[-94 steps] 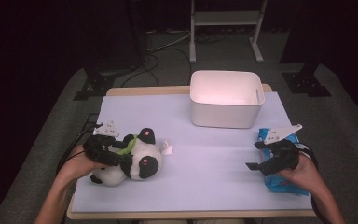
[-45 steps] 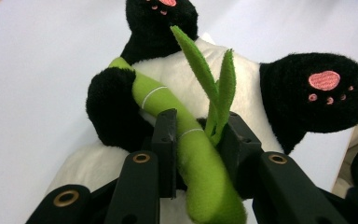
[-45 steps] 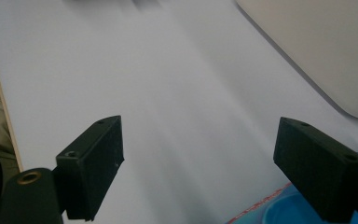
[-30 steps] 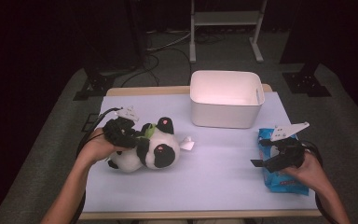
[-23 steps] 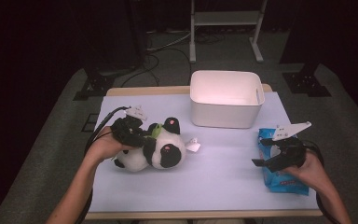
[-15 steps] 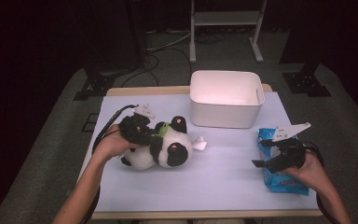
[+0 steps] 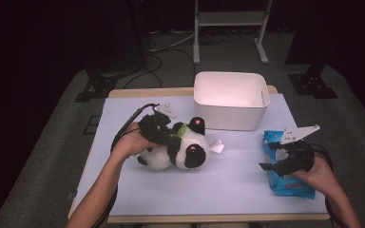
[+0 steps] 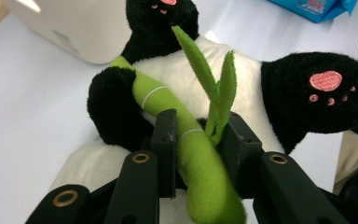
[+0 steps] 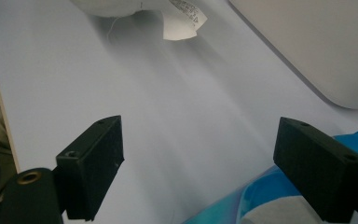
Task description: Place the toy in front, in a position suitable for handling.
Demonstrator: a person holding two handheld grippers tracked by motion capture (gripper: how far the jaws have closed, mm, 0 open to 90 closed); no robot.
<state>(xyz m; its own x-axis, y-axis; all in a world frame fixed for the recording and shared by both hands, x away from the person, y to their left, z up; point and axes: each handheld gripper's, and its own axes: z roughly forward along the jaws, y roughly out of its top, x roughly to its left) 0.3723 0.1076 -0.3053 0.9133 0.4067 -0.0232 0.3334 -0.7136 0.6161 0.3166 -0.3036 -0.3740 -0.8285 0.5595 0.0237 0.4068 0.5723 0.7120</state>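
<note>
Your left gripper (image 8: 196, 154) is pinching the green bamboo stalk (image 8: 186, 140) sewn to the panda plush (image 7: 178, 147), its jaws pressed against either side of the stalk, which runs up between them toward the toy's chest. In the high view that gripper (image 7: 164, 134) sits on the left side of the plush, a little left of the middle of the table (image 7: 123, 185). The panda lies on its side with its long axis running left to right, paws toward the white bin (image 7: 230, 99). That bin stands far and to the right of the toy, near it but not touching, so the coming carry looks to be away from you and rightward, with the left hand much the nearer to both toy and bin.

Your right gripper (image 9: 200, 163) has its jaws spread wide with nothing between them; it hovers above the blue packet (image 7: 285, 166) at the near right of the table, well apart from the panda. A white label (image 9: 179, 18) trails from the plush onto the table

Count: one panda plush, one bamboo stalk, one white bin, one blue packet, two grippers
</note>
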